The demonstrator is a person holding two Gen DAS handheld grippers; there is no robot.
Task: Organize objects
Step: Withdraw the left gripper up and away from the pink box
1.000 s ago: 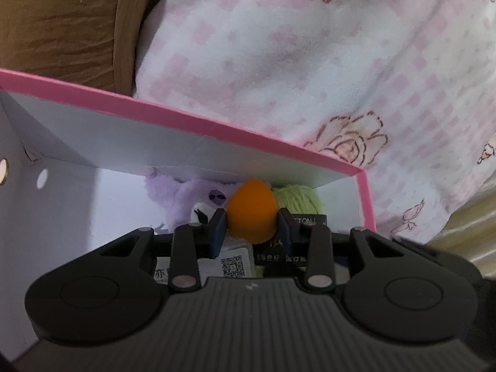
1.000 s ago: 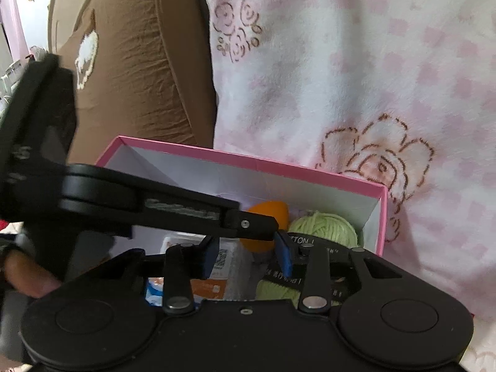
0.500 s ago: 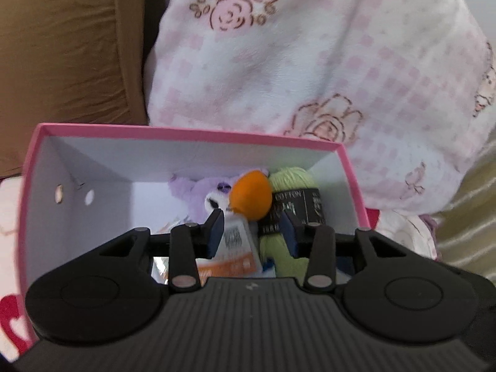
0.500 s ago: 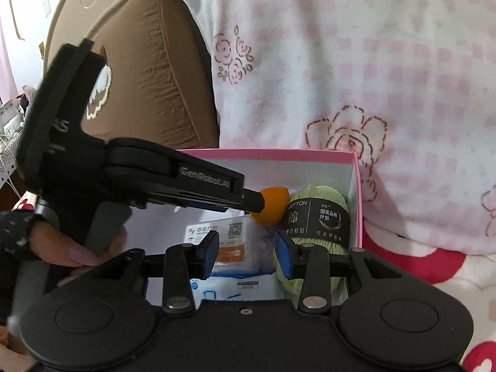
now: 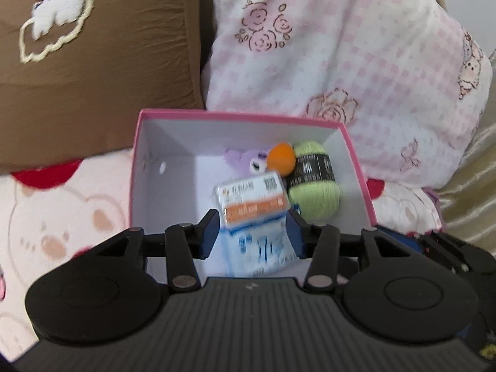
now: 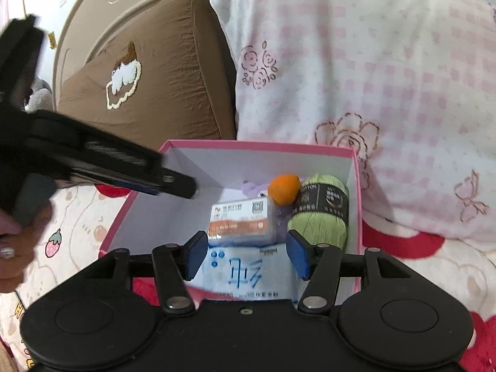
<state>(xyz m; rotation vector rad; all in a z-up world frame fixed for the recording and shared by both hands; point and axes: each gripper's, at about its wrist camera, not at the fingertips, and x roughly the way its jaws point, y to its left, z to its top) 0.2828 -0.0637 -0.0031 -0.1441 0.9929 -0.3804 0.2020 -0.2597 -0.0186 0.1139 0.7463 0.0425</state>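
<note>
Bedding: I am working over a cartoon-print sheet [image 6: 77, 226], with a brown cushion [image 5: 93, 71] at the far left and a pink checked rose pillow [image 6: 372, 77] at the far right.
Box: the pink box [image 5: 353, 155] is sitting open on the sheet, just in front of both pillows.
Contents, right side: a light green cotton yarn skein [image 5: 316, 186] is lying against the right wall, with an orange egg-shaped ball [image 5: 280, 158] touching its far left end.
Contents, middle: a blue-and-white packet [image 6: 245, 276] is lying nearest me, an orange-striped tissue pack [image 5: 251, 198] is resting on its far edge, and a purple plush toy [image 5: 241, 156] is tucked behind, near the far wall.
Left gripper [image 5: 251, 232]: I am holding it above the box's near edge, jaws parted and just now widening, nothing between the pads.
Right gripper [image 6: 245, 255]: I am holding it likewise, jaws spread and just now widening, gripping nothing.
Progress: five things are sitting inside, so I judge the packing mostly done; no loose item is showing on the sheet.
Only in the right view: my hand [image 6: 21, 248] and the left tool's side, reaching over the box's left wall.
Only in the left view: the holes in the box's left wall.
</note>
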